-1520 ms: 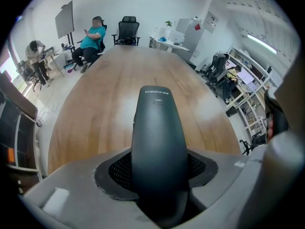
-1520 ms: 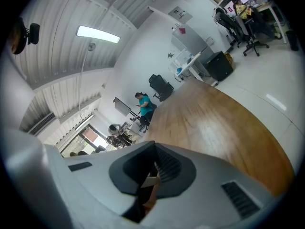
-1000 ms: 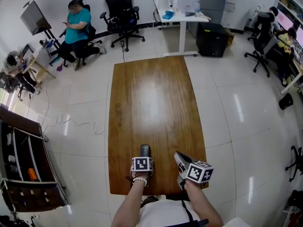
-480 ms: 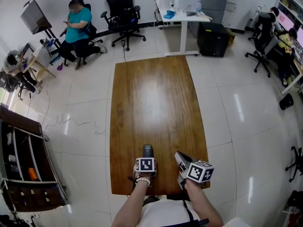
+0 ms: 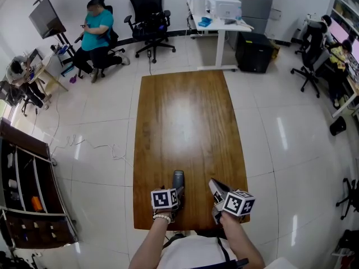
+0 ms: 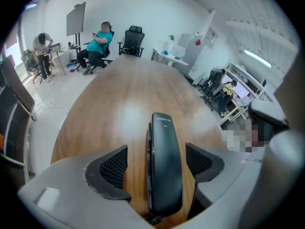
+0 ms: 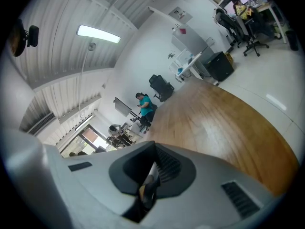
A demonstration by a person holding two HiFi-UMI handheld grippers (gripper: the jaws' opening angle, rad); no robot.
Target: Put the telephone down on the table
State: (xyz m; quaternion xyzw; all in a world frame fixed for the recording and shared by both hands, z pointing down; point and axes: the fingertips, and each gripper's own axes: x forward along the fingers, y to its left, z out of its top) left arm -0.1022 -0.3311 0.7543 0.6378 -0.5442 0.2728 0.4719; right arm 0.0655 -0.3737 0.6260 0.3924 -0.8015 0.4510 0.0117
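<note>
The dark grey telephone [image 5: 178,179] lies flat on the wooden table [image 5: 185,116] near its front edge. In the left gripper view the telephone [image 6: 164,166] rests lengthwise between the jaws, with a gap to each mesh pad [image 6: 113,163]. My left gripper [image 5: 176,190] is open; its jaws have just been opening and nothing presses on the handset. My right gripper [image 5: 216,189] hovers at the table's front right, apart from the telephone. In the right gripper view my right gripper [image 7: 151,171] has its pads together and holds nothing.
Beyond the table's far end stand a black office chair [image 5: 147,13] and a white desk [image 5: 216,15] with a printer. A person in a teal shirt [image 5: 96,29] sits at the far left. A dark shelf unit [image 5: 25,195] stands on the left.
The left gripper's jaws have spread apart and the gripper has drawn back and up from the telephone, which stays on the table. The right gripper has kept still.
</note>
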